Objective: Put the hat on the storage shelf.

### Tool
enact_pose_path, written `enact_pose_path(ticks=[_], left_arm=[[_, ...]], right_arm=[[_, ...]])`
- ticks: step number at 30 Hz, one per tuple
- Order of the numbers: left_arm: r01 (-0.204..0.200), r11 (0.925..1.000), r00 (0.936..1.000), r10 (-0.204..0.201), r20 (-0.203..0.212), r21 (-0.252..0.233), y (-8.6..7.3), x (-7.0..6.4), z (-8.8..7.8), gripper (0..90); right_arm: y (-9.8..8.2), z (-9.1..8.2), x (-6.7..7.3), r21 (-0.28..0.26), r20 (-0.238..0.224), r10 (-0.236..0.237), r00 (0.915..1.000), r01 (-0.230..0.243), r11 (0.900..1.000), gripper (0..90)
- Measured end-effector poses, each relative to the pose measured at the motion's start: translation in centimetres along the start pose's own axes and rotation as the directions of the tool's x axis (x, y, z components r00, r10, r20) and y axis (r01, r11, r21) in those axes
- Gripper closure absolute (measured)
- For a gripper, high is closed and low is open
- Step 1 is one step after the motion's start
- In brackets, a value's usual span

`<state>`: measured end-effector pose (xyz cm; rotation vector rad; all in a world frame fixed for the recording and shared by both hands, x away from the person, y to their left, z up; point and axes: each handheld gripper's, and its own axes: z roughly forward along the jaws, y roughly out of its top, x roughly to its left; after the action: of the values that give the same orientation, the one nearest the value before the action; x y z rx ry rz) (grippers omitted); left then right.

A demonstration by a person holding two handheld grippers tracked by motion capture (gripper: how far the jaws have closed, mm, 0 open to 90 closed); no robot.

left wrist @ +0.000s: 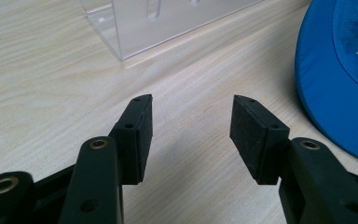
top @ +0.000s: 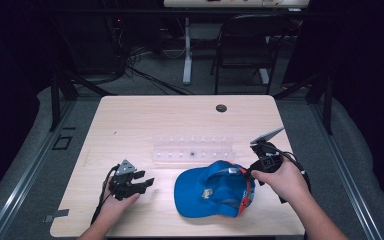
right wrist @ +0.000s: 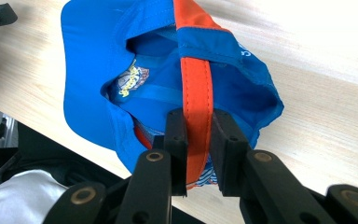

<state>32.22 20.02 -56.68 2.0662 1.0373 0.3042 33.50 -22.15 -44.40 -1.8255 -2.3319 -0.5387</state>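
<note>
Pale wooden bench carries a blue cap; right tool clamps its orange strap. Left tool gapes wide, holding nothing.

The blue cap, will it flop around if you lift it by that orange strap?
Probably. The cap is soft cloth and already sags and folds where the right gripper pinches its orange strap. The brim looks stiffer and should hold its shape. It seems light, unlikely to slip.
</note>
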Motion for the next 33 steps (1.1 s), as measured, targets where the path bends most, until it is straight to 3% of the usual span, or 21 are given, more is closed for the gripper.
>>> enact_pose_path(ticks=[8, 19, 24, 33], left_arm=[[-0.004, 1.0, 1.0, 0.004, 0.0, 0.001, 0.0, -0.1, 0.0, 49.5], [-0.006, 1.0, 1.0, 0.006, 0.0, 0.0, 0.0, -0.1, 0.1, 49.5], [-0.006, 1.0, 1.0, 0.006, 0.001, 0.001, 0.0, -0.1, 0.1, 49.5], [-0.007, 1.0, 1.0, 0.007, 0.0, -0.001, 0.0, -0.1, 0.0, 49.5]], right_arm=[[0.9, -1.4, 1.1, 0.002, 0.026, -0.015, 0.9996, 0.015, 1.0, 77.9], [1.8, -3.5, 2.4, -0.001, 0.026, -0.029, 0.9993, 0.029, 1.0, 78.0], [2.3, -4.7, 3.0, 0.022, 0.04, -0.051, 0.9979, 0.05, 0.998, 77.9], [3.2, -6.1, 3.5, 0.027, 0.046, -0.035, 0.9983, 0.034, 0.999, 78.0]])
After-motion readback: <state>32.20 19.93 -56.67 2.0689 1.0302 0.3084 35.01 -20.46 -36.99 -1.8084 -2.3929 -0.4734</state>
